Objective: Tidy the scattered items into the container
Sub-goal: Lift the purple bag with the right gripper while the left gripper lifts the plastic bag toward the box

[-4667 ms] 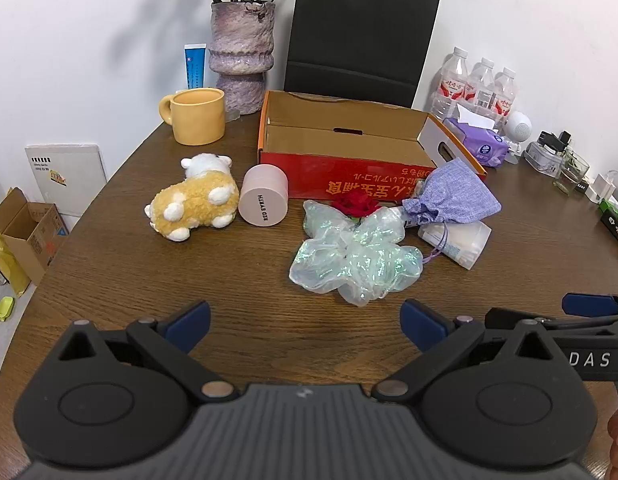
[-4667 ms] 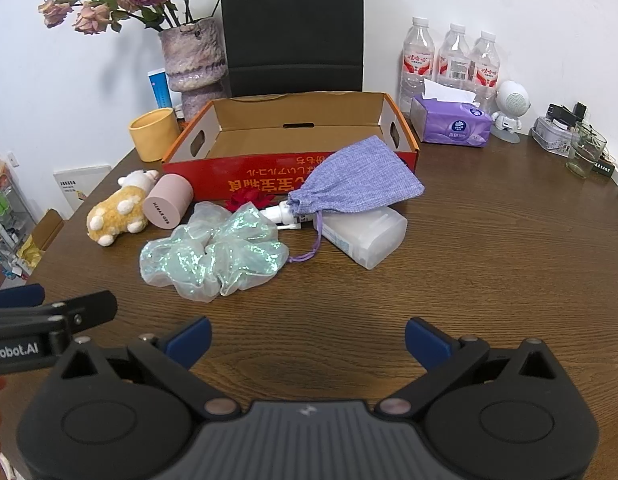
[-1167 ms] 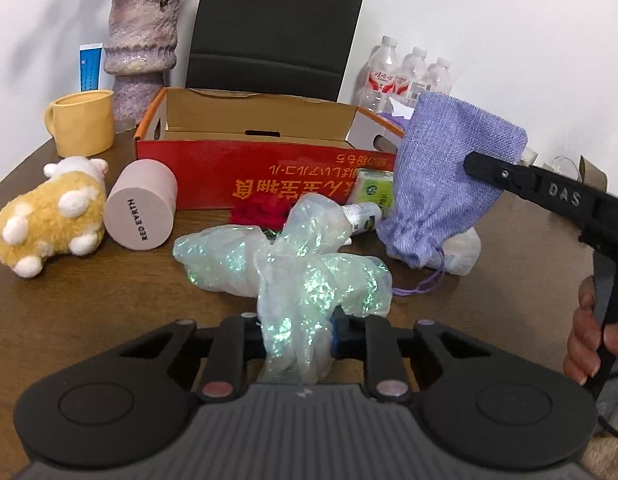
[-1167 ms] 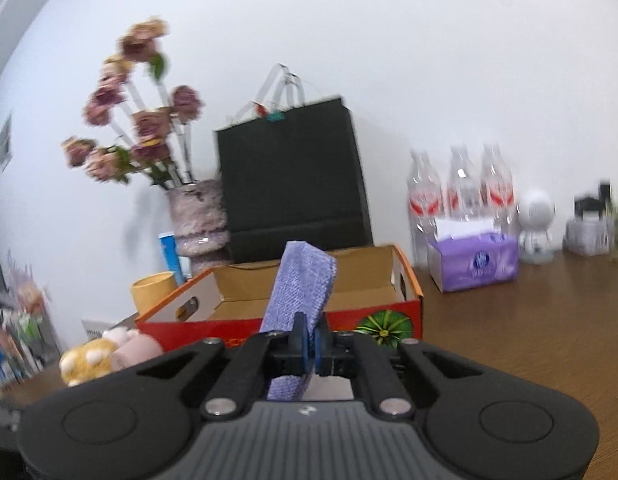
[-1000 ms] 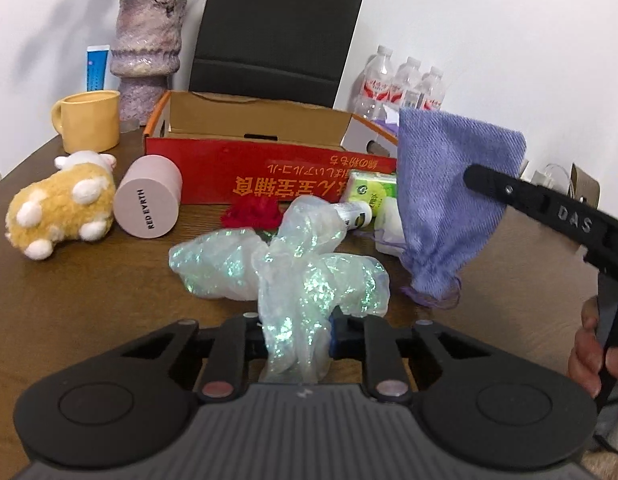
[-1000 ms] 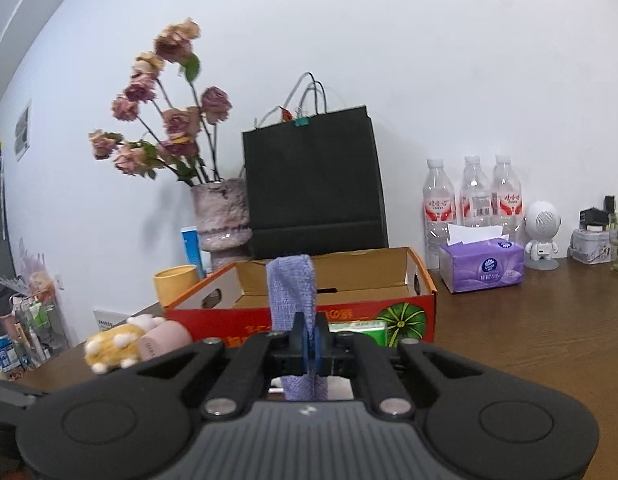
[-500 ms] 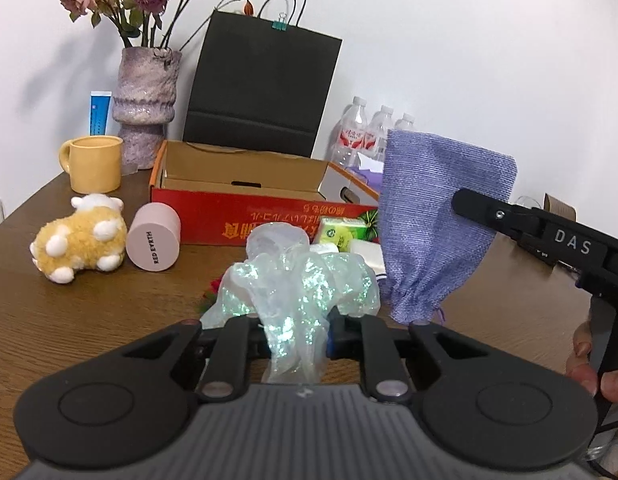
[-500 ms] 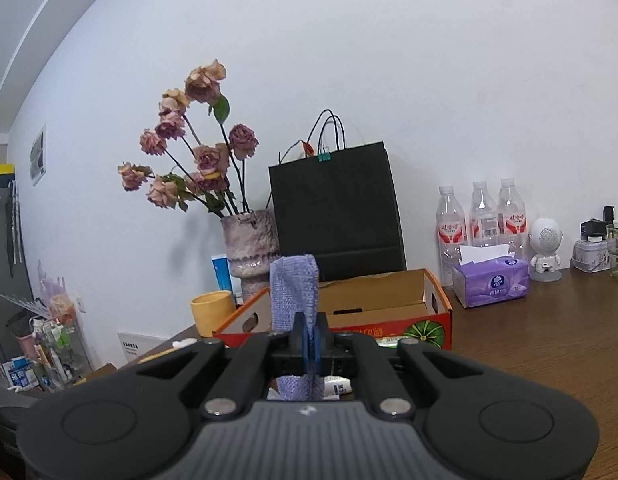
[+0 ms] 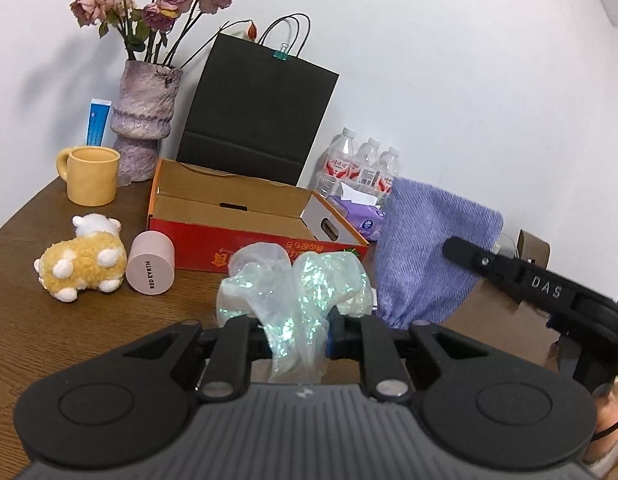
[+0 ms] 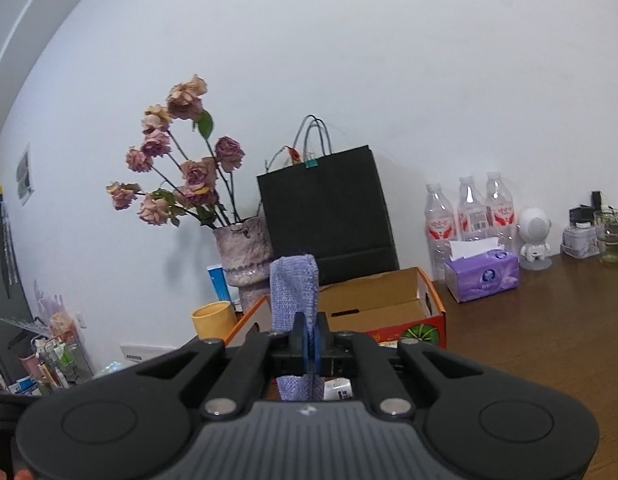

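Note:
My left gripper (image 9: 297,330) is shut on a shimmering pale green gauze bundle (image 9: 297,284), held above the table in front of the open red cardboard box (image 9: 237,216). My right gripper (image 10: 307,338) is shut on a purple woven pouch (image 10: 293,292), which hangs in the air to the right of the gauze bundle; the same pouch (image 9: 425,252) shows in the left wrist view beside the right gripper's arm. A yellow plush sheep (image 9: 83,258) and a pink cylinder (image 9: 151,268) lie on the table left of the box. A small bottle (image 10: 339,388) shows under the right gripper.
Behind the box stand a black paper bag (image 9: 255,108), a vase of dried roses (image 9: 145,120), a yellow mug (image 9: 93,176) and several water bottles (image 9: 361,168). A purple tissue pack (image 10: 483,274) sits right of the box. A hand (image 9: 611,416) holds the right gripper.
Both grippers have risen further with their loads: the gauze bundle is now clear of the table, and the pouch hangs higher. The items that lay under them have dropped out of sight.

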